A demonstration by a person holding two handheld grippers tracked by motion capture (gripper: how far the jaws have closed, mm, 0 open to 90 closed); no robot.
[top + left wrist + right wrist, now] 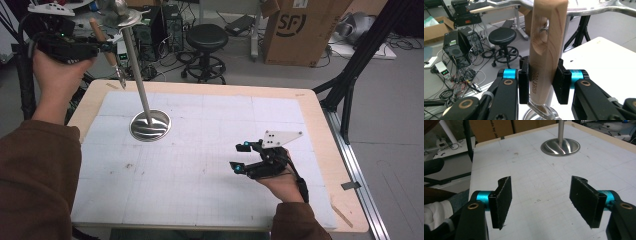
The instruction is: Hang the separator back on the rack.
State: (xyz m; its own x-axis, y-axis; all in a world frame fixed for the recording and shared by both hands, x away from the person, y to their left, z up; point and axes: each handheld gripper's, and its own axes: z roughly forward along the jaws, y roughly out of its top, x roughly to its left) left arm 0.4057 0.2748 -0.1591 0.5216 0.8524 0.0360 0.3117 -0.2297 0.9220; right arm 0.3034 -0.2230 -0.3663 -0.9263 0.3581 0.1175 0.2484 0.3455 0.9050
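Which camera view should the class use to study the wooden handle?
The left gripper view: the wooden handle sits close up, clamped between the left claw pads. The high view shows it small and far off.

Pale tan wooden handle with fine grain, clamped between black pads on cyan-banded arms. Shiny silver stand with swirled ridges on its base. White gridded bench top, light wood border.
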